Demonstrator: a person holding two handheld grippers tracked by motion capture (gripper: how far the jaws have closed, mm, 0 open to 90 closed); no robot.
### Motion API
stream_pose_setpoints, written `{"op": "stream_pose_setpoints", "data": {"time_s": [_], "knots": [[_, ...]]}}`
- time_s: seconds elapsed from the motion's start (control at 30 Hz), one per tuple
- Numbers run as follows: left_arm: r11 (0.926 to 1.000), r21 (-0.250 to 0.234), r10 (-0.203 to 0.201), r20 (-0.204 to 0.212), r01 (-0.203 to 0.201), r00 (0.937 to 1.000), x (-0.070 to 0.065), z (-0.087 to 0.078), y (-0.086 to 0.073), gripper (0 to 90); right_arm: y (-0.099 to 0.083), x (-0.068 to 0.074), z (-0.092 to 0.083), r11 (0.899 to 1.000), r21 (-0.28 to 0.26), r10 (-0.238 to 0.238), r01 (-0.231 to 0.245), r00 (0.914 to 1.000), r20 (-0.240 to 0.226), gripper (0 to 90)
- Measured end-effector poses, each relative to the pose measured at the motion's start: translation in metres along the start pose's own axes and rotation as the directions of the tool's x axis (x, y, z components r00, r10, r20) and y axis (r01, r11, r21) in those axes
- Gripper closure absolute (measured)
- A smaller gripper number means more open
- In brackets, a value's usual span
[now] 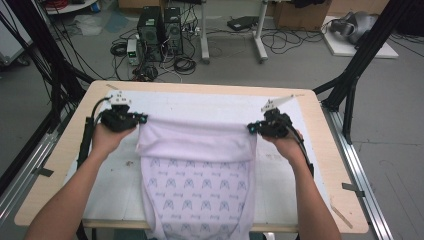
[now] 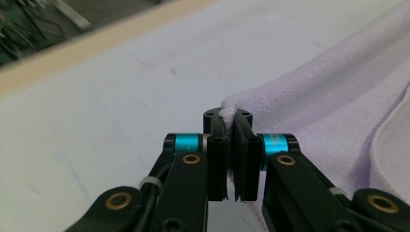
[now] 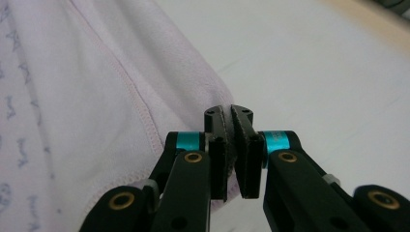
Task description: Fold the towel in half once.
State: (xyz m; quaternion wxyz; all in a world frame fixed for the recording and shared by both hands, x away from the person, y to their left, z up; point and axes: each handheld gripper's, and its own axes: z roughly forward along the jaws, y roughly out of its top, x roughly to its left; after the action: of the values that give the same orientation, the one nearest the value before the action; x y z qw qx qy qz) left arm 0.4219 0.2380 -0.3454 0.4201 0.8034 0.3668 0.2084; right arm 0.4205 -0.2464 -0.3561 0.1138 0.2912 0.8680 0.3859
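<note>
A pale lilac garment [image 1: 196, 170] with a small printed pattern lies on the white table mat [image 1: 210, 102], its lower part hanging over the near edge. Its top is folded over in a plain band stretched between both hands. My left gripper [image 1: 141, 119] is shut on the band's left corner; in the left gripper view a tuft of the cloth [image 2: 309, 92] sticks out between the jaws of the left gripper [image 2: 227, 115]. My right gripper [image 1: 251, 128] is shut on the right corner, and the right gripper view has the stitched hem [image 3: 121, 92] running into the right gripper [image 3: 228, 112].
The wooden table [image 1: 60, 150] has bare mat at the back and on both sides of the garment. Black frame legs [image 1: 350, 85] stand at the right, and computers [image 1: 160, 32] with cables sit on the floor behind.
</note>
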Motion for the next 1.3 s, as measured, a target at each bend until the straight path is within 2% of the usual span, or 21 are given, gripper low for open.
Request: {"op": "stream_pose_setpoints", "data": {"time_s": [0.1,0.17,0.23,0.27,0.3,0.33,0.37,0.47,0.53,0.6,0.63,0.67,0.7,0.73,0.83,0.93,1.0,1.07,1.1,1.2,1.3], "knots": [[0.9991,-0.009,0.04,-0.052,-0.041,0.9978,0.009,-0.004,0.036,85.4,0.031,-0.013,-0.009,1.0,-0.008,-0.014,0.015,0.9985,0.053,85.9],[0.9988,-0.031,0.035,-0.072,-0.037,0.9968,0.015,-0.006,0.054,85.3,0.05,-0.019,-0.017,1.0,-0.019,-0.023,0.025,0.9963,0.082,85.9],[0.9994,-0.02,0.028,-0.102,-0.03,0.9944,0.018,-0.002,0.058,83.5,0.061,-0.025,-0.022,0.999,-0.044,-0.007,0.011,0.9952,0.098,84.3],[0.9998,0.001,0.021,-0.136,-0.021,0.9905,0.019,0.002,0.055,76.7,0.063,-0.027,-0.021,0.999,-0.049,0.004,0.001,0.9937,0.112,78.7],[0.9997,0.022,0.007,-0.146,-0.004,0.9893,0.021,0.006,0.05,64.5,0.058,-0.031,-0.012,0.998,-0.032,0.049,-0.045,0.9919,0.118,63.6],[0.9992,0.038,-0.003,-0.142,0.009,0.9899,0.023,0.008,0.045,64.1,0.055,-0.031,-0.008,0.998,-0.015,0.057,-0.056,0.9918,0.114,63.0],[0.9989,0.04,-0.018,-0.135,0.024,0.9907,0.025,0.01,0.034,64.1,0.055,-0.031,-0.008,0.998,-0.015,0.057,-0.056,0.9918,0.114,63.0],[0.9965,0.043,-0.066,-0.101,0.071,0.9927,0.028,0.012,0.009,61.6,0.036,-0.029,0.004,0.998,0.016,0.061,-0.063,0.9935,0.095,61.6],[0.995,0.05,-0.083,-0.064,0.086,0.9945,0.026,0.013,-0.009,60.1,0.022,-0.028,0.01,0.996,0.022,0.088,-0.09,0.9941,0.063,60.4],[0.9943,0.033,-0.101,-0.015,0.101,0.9948,0.022,0.014,-0.022,57.7,0.014,-0.025,0.017,0.99,0.07,0.125,-0.126,0.992,0.019,57.3],[0.994,0.04,-0.102,0.01,0.101,0.9948,0.019,0.016,-0.028,55.4,0.007,-0.017,0.021,0.994,0.063,0.091,-0.092,0.9957,0.015,57.8],[0.9939,0.051,-0.1,0.025,0.098,0.9947,0.016,0.017,-0.032,55.4,0.007,-0.017,0.021,0.994,0.063,0.091,-0.092,0.9957,0.015,57.8],[0.9943,0.053,-0.096,0.065,0.092,0.9933,0.01,0.02,-0.039,53.7,0.005,-0.015,0.023,0.995,0.057,0.084,-0.085,0.9964,0.009,57.7],[0.9946,0.047,-0.096,0.086,0.092,0.9916,0.008,0.021,-0.042,51.9,-0.001,-0.013,0.026,0.993,0.058,0.106,-0.105,0.9944,-0.006,57.1],[0.9937,0.077,-0.093,0.147,0.082,0.9848,-0.001,0.027,-0.048,47.8,-0.012,-0.007,0.033,0.991,0.073,0.113,-0.111,0.9936,-0.013,55.5],[0.9942,0.097,-0.065,0.192,0.047,0.9793,-0.009,0.031,-0.048,44.7,-0.022,-0.004,0.043,0.989,0.081,0.125,-0.123,0.992,-0.019,53.4],[0.9943,0.102,-0.052,0.196,0.032,0.9793,-0.014,0.033,-0.047,44.1,-0.027,-0.002,0.051,0.986,0.107,0.132,-0.13,0.991,-0.018,52.5],[0.9916,0.129,-0.036,0.201,0.01,0.979,-0.017,0.036,-0.048,46.6,-0.031,-0.001,0.058,0.981,0.135,0.14,-0.138,0.9901,-0.005,53.9],[0.9888,0.149,-0.027,0.199,-0.003,0.9797,-0.018,0.037,-0.049,52.6,-0.032,-0.001,0.061,0.98,0.143,0.143,-0.14,0.9896,-0.01,58.6],[0.9808,0.189,0.014,0.185,-0.049,0.9827,-0.021,0.04,-0.051,81.6,-0.035,0.001,0.063,0.979,0.15,0.147,-0.139,0.9884,-0.04,81.9],[0.9846,0.167,0.023,0.165,-0.051,0.986,-0.02,0.035,-0.05,86.7,-0.033,0.004,0.056,0.986,0.118,0.124,-0.117,0.9909,-0.052,84.5]]}}
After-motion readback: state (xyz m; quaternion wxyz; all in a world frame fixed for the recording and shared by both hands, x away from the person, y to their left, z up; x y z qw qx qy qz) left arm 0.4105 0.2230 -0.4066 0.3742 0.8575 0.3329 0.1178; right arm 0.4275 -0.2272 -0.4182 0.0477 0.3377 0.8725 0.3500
